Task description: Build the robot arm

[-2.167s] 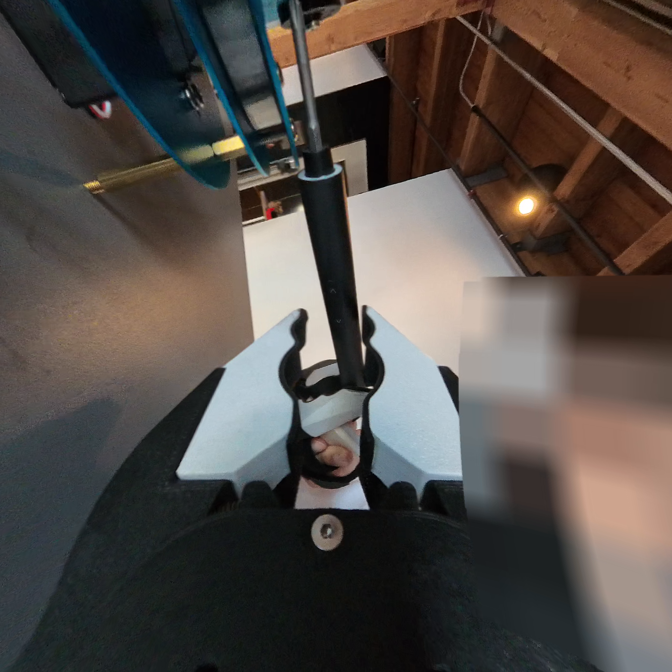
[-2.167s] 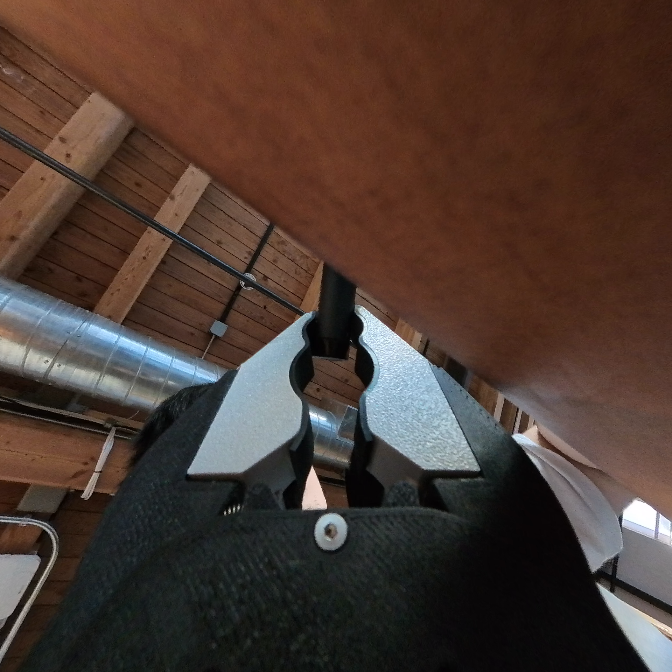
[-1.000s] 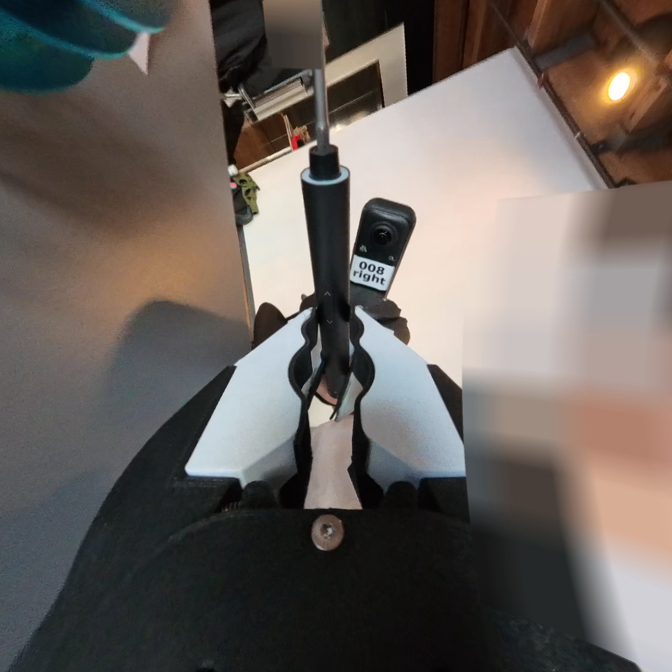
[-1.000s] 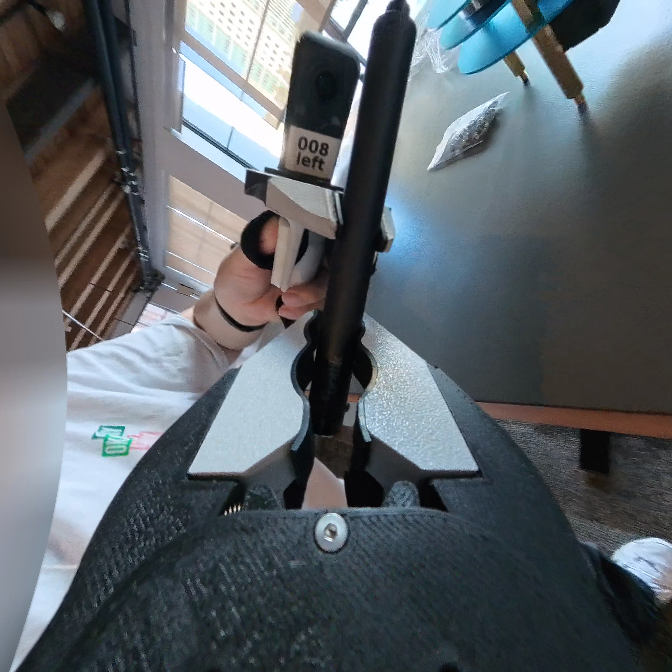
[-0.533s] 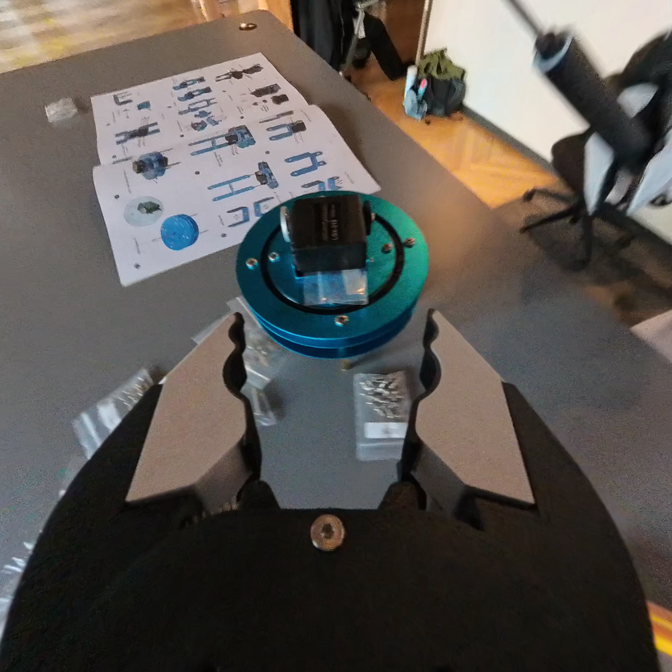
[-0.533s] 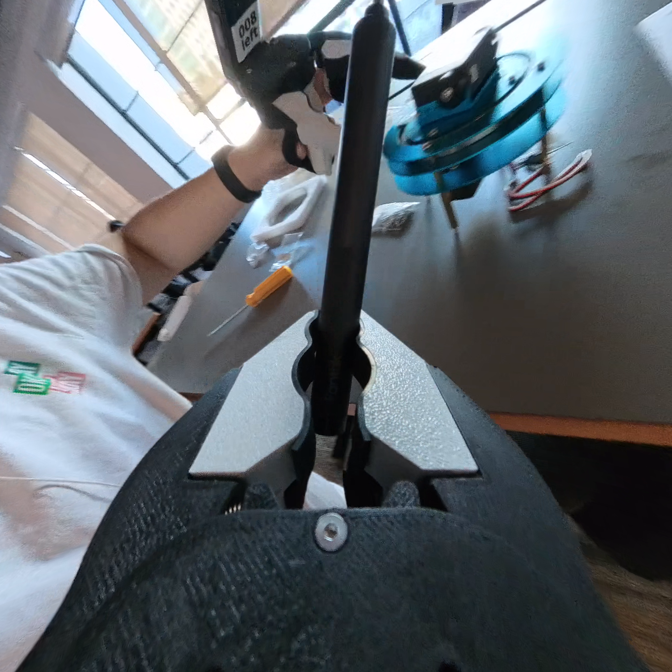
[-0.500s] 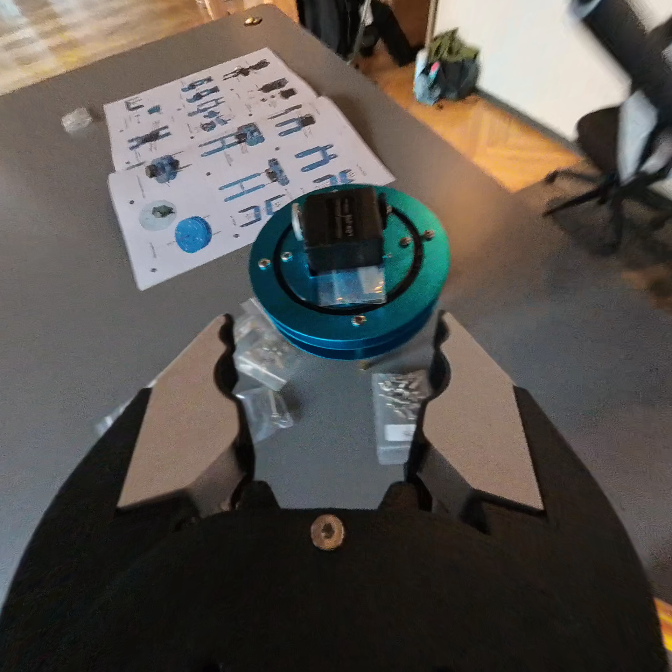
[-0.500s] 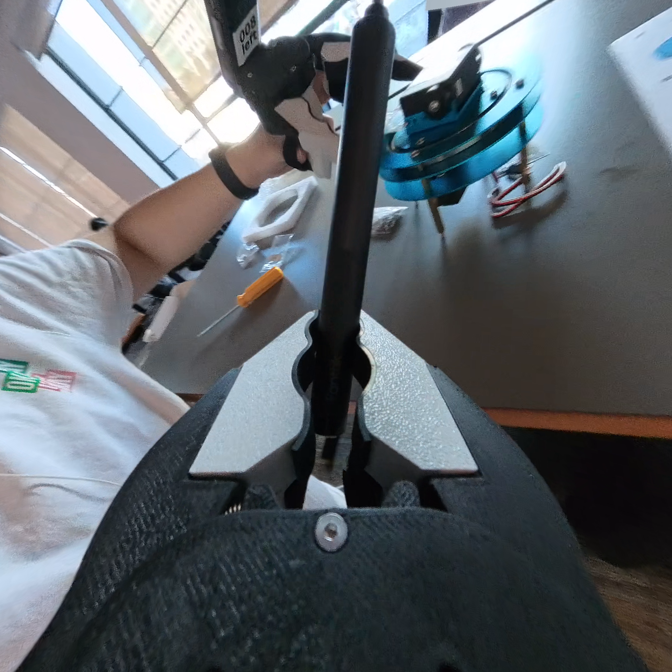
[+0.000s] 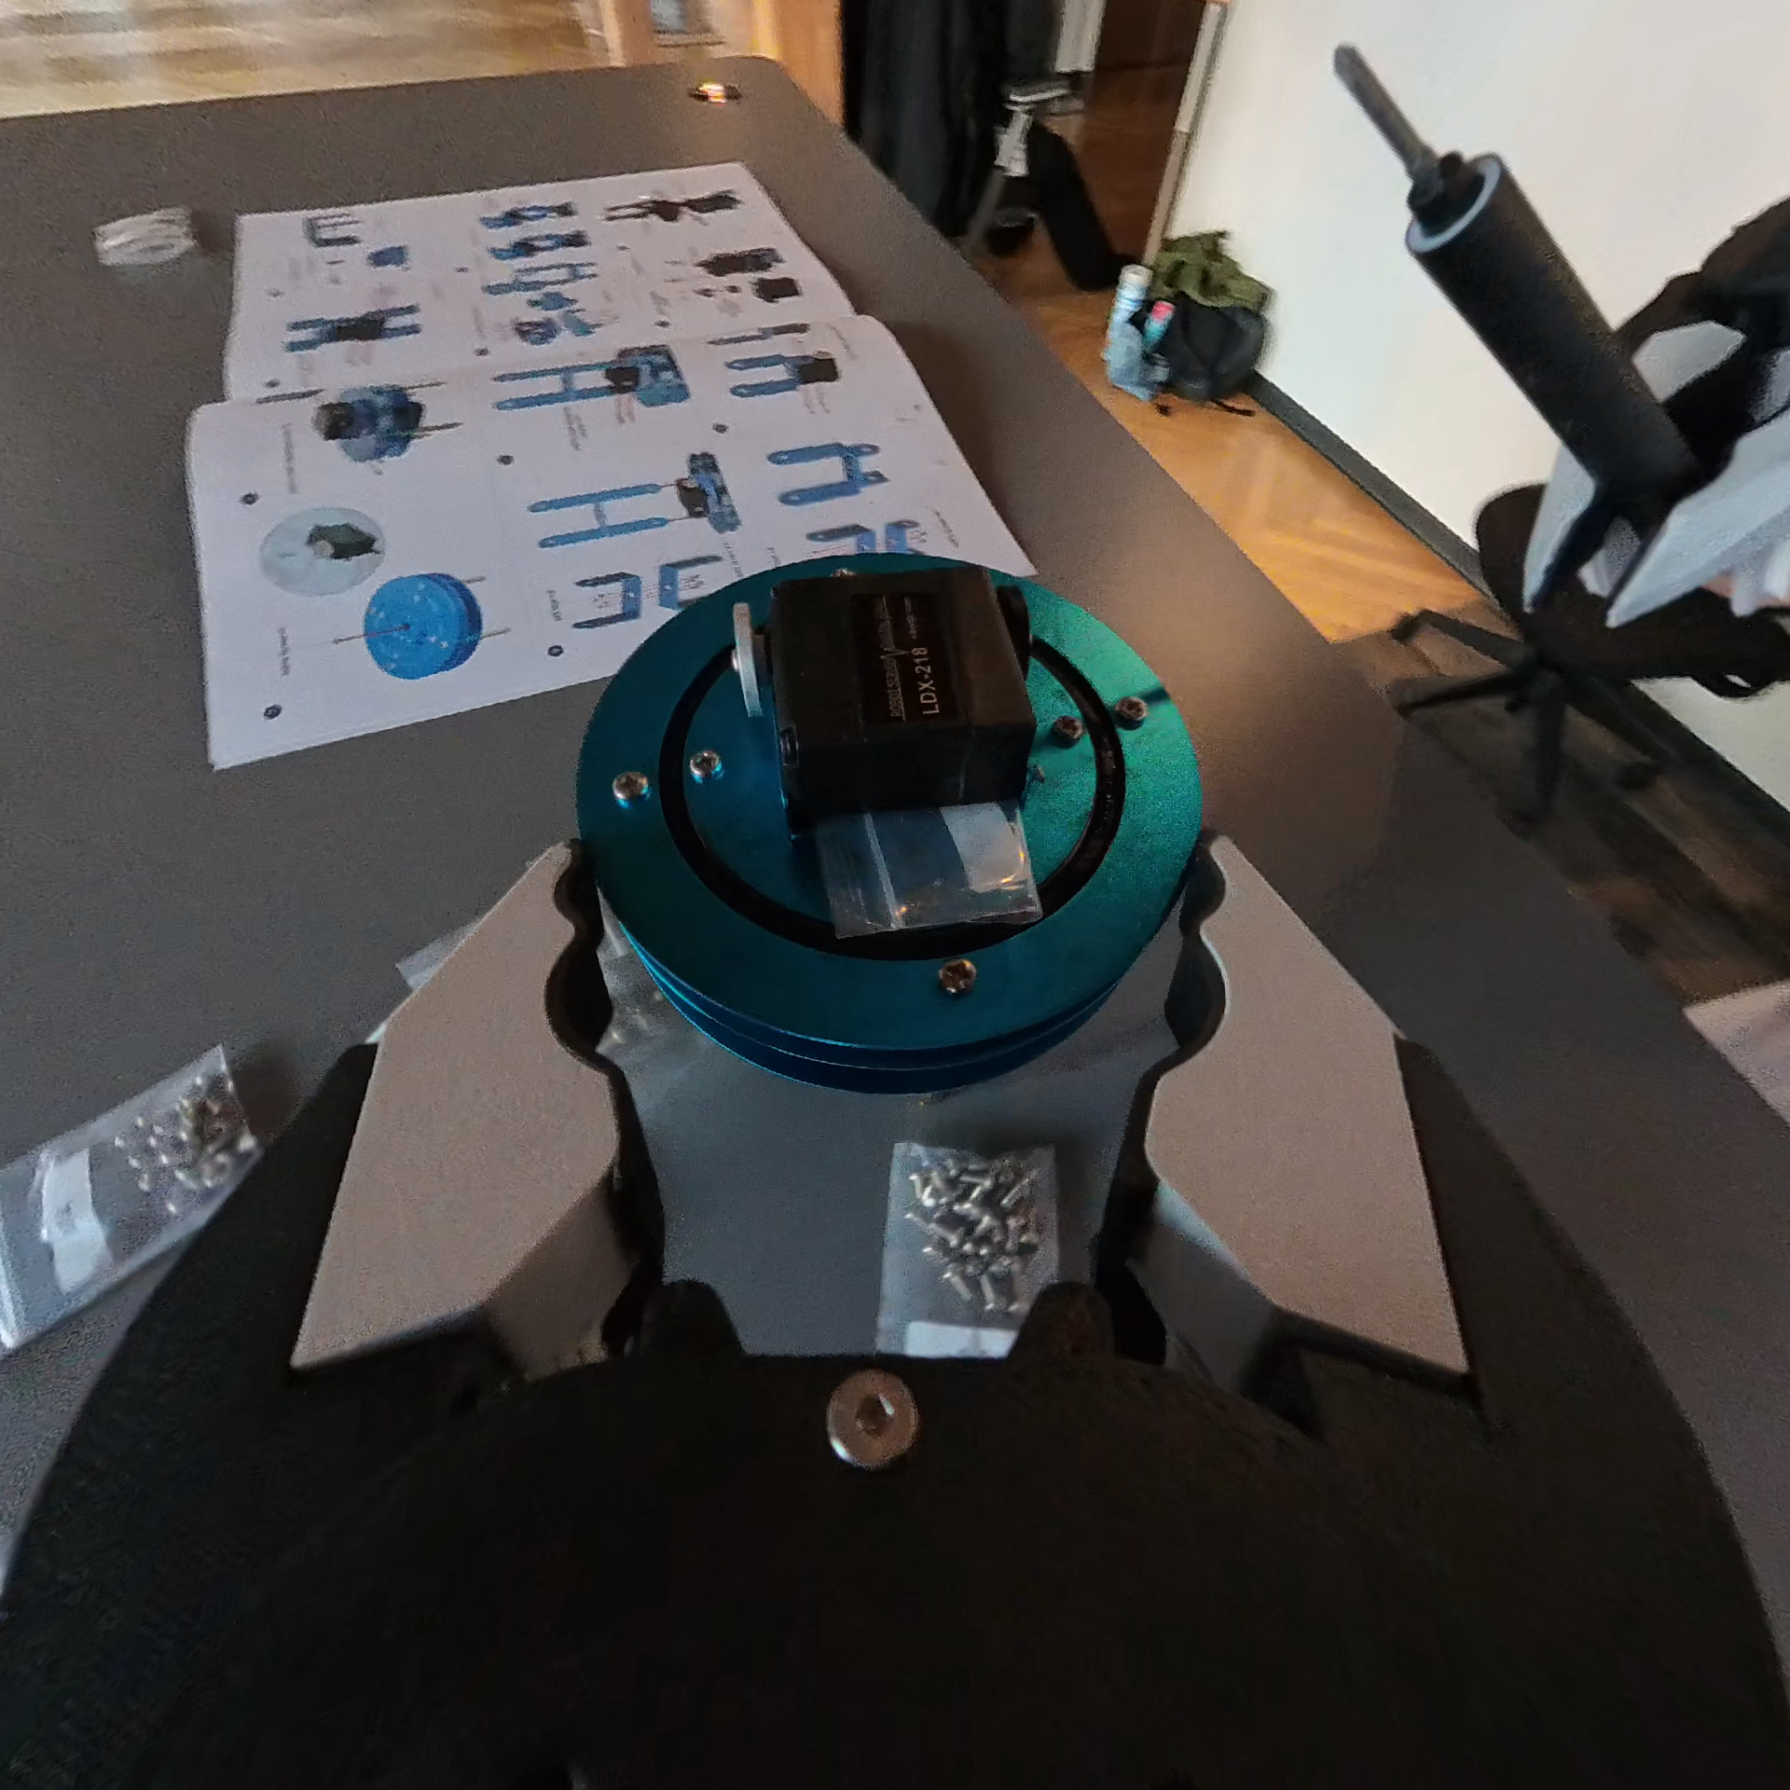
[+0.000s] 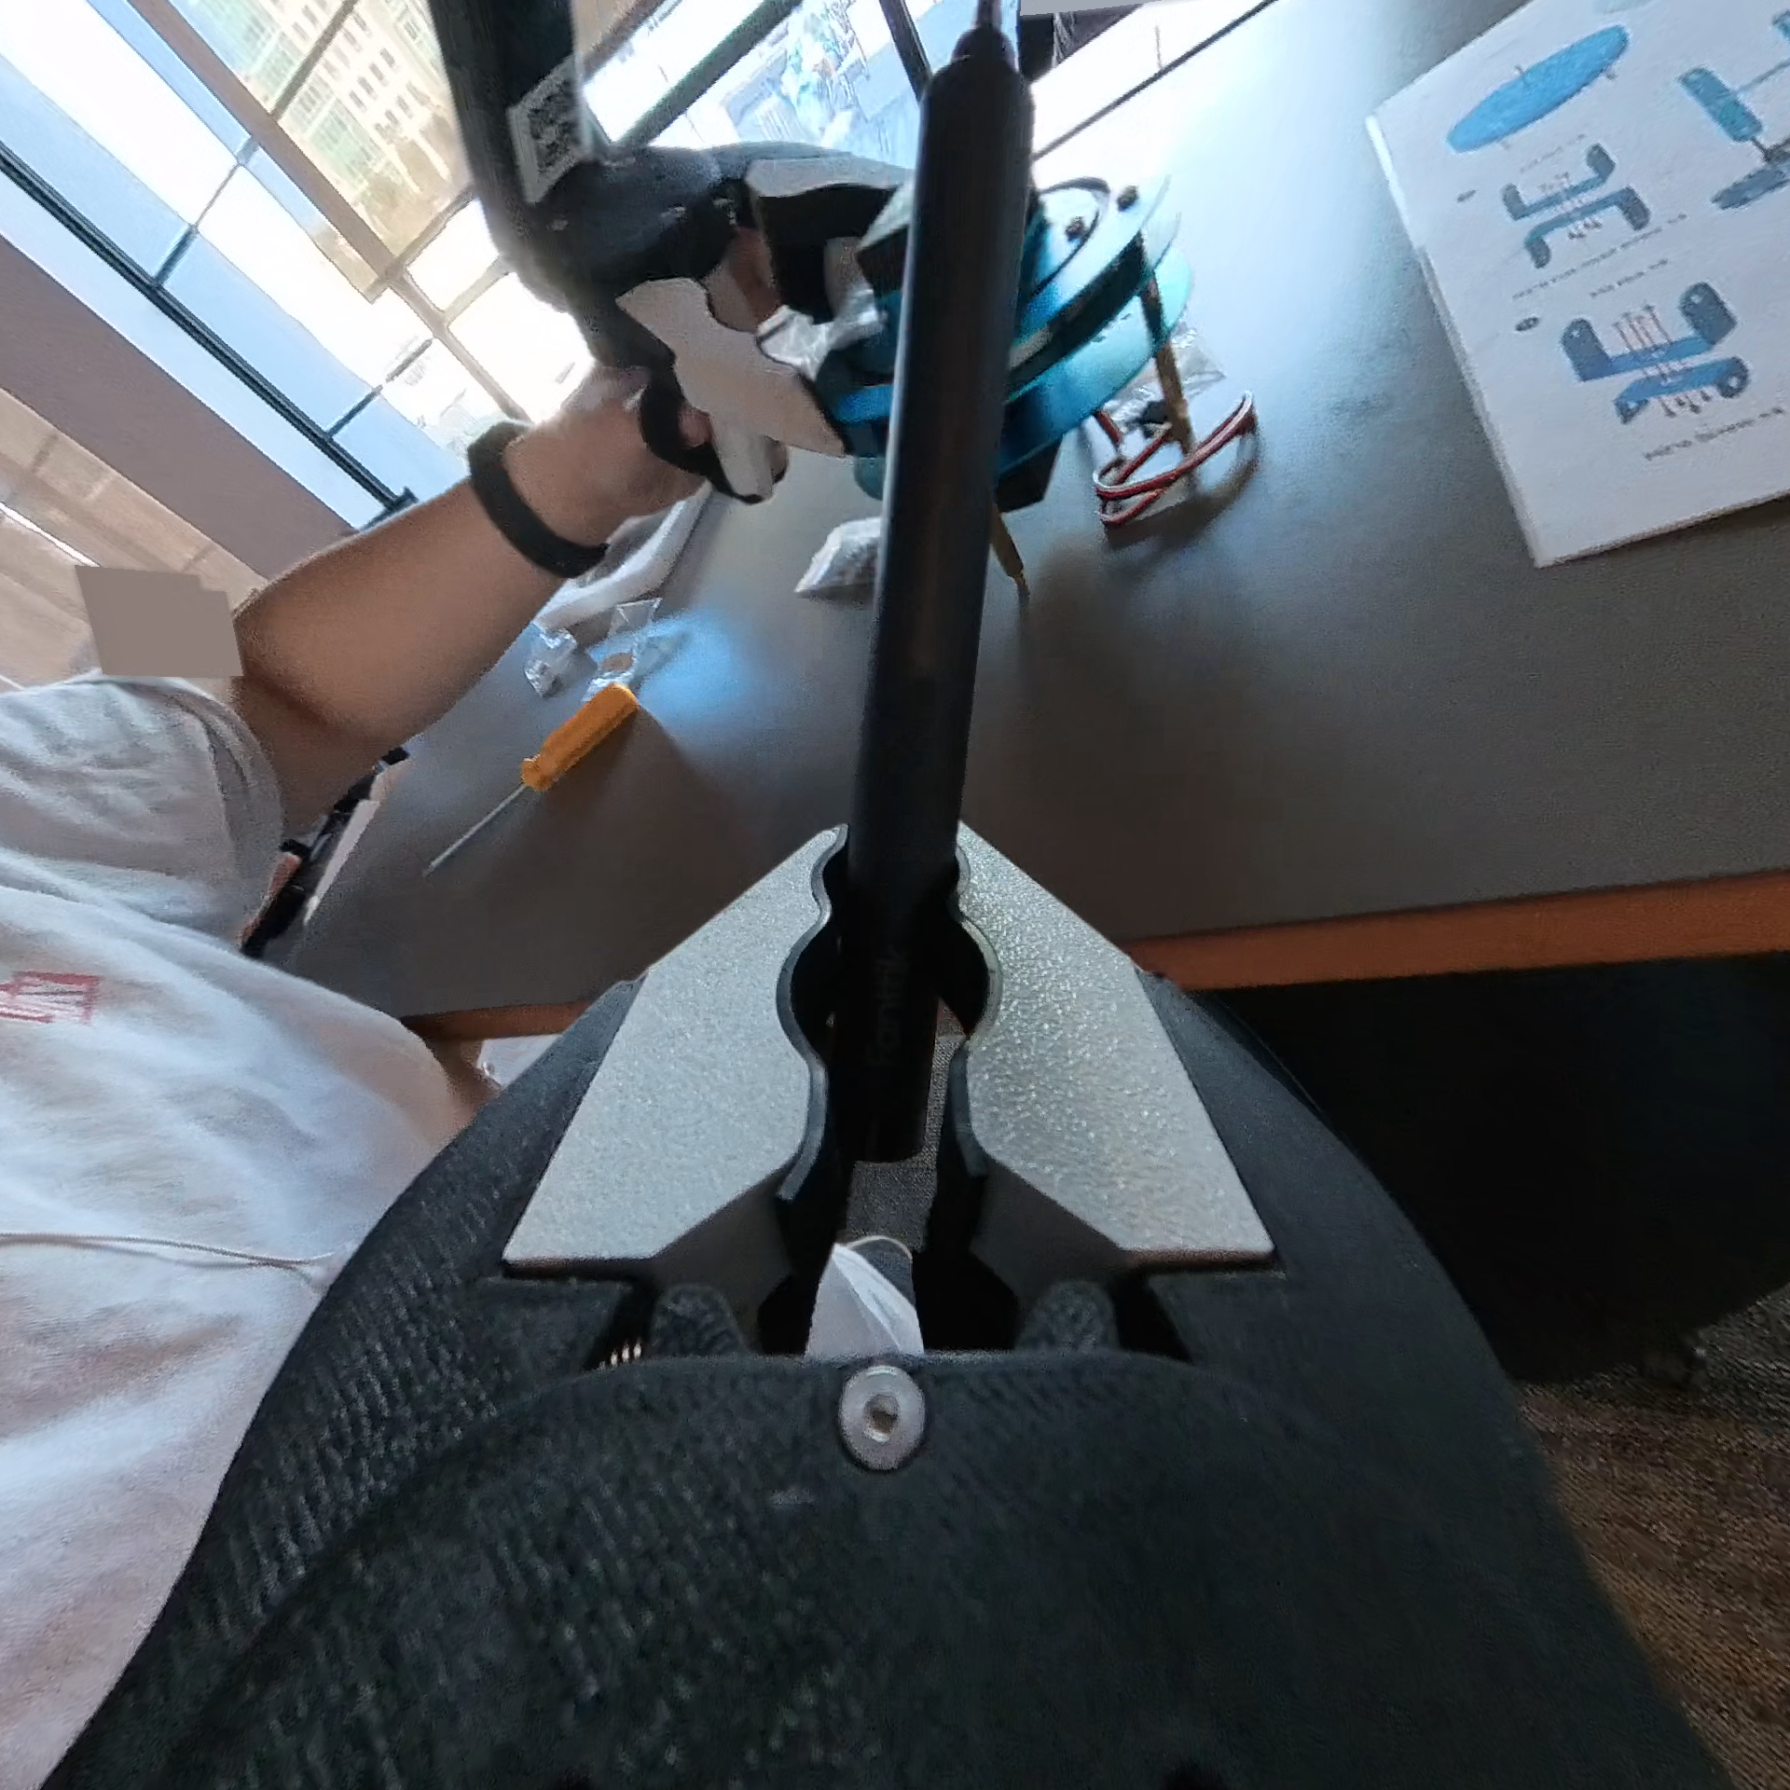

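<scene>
My left gripper is open, and its fingers flank the near rim of a blue round disc assembly. I cannot tell whether they touch it. A black servo block and a small clear bag sit on top of the disc. My right gripper is shut on the handle of a black screwdriver, whose tip points up and away. In the left wrist view the right gripper holds the black screwdriver off the table's right edge. In the right wrist view the left gripper is at the blue disc.
The grey table holds printed instruction sheets, bags of small screws and an orange screwdriver. Red and white wires lie under the disc, which stands on brass posts. An office chair is at right.
The left gripper let go of the black screwdriver, which the right gripper now holds alone. The left gripper opened, swung down to the table and closed in around the blue disc.
</scene>
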`<control>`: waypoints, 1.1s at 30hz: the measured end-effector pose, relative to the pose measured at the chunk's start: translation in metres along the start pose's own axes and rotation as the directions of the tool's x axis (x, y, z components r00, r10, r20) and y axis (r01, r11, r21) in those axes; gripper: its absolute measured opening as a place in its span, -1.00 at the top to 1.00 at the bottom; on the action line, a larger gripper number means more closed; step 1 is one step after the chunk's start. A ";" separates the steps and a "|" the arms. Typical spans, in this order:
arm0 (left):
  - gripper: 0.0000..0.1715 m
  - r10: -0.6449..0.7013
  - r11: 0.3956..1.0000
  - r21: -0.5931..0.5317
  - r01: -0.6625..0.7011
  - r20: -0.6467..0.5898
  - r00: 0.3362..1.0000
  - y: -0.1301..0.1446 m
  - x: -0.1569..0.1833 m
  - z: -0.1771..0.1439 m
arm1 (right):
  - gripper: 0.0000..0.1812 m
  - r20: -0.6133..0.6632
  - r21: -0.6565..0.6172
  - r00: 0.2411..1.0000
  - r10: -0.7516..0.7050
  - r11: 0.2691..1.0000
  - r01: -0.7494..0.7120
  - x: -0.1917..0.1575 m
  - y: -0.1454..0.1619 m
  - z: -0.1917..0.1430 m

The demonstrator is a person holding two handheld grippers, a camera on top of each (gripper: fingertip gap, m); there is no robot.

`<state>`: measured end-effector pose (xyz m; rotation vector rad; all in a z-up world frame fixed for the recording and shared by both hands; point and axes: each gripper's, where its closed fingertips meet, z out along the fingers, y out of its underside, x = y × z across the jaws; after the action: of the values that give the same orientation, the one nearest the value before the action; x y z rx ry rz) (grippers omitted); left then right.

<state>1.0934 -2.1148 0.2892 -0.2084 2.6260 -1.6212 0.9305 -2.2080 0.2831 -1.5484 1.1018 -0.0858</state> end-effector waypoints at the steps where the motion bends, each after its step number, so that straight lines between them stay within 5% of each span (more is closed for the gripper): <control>1: -0.37 -0.023 1.000 0.008 0.022 0.044 0.999 -0.001 0.001 0.002 | 0.86 -0.004 -0.007 1.000 -0.001 1.000 0.001 0.005 0.000 -0.003; 6: -0.37 -0.155 0.988 0.059 0.144 0.309 0.938 -0.005 0.002 0.010 | 0.86 -0.054 -0.067 0.992 -0.115 0.991 0.112 0.029 -0.009 -0.024; 13: -0.40 -0.312 0.949 0.158 0.272 0.572 0.759 -0.010 0.004 0.015 | 0.86 -0.032 -0.194 0.944 -0.328 0.929 0.316 0.062 -0.021 -0.048; 17: -0.31 -0.377 0.924 0.319 0.210 0.682 0.627 -0.024 0.044 -0.030 | 0.86 -0.008 -0.254 0.903 -0.430 0.874 0.414 0.084 -0.024 -0.061; 21: 0.04 -0.639 0.703 0.649 0.290 0.399 0.657 -0.062 0.116 -0.012 | 0.86 -0.005 -0.287 0.840 -0.543 0.805 0.519 0.098 -0.029 -0.064; 24: 0.11 -0.731 0.547 0.702 0.457 0.134 0.669 -0.077 0.123 0.035 | 0.86 -0.010 -0.324 0.775 -0.632 0.736 0.595 0.098 -0.038 -0.061; 27: 0.40 -0.751 0.415 0.625 0.661 -0.174 0.637 -0.083 0.124 0.062 | 0.87 -0.017 -0.367 0.707 -0.707 0.662 0.654 0.096 -0.047 -0.053; 31: 0.37 -0.749 0.408 0.471 0.783 -0.317 0.581 -0.069 0.120 0.062 | 0.86 -0.023 -0.341 0.698 -0.716 0.662 0.668 0.085 -0.050 -0.033; 33: 0.39 -0.711 0.443 0.484 0.755 -0.323 0.625 -0.071 0.113 0.057 | 0.86 -0.011 -0.286 0.698 -0.716 0.671 0.684 0.075 -0.048 -0.023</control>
<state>0.9939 -2.2128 0.3307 -1.4553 1.9524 -2.6198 0.9858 -2.2802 0.2917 -2.1733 0.5468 -0.5952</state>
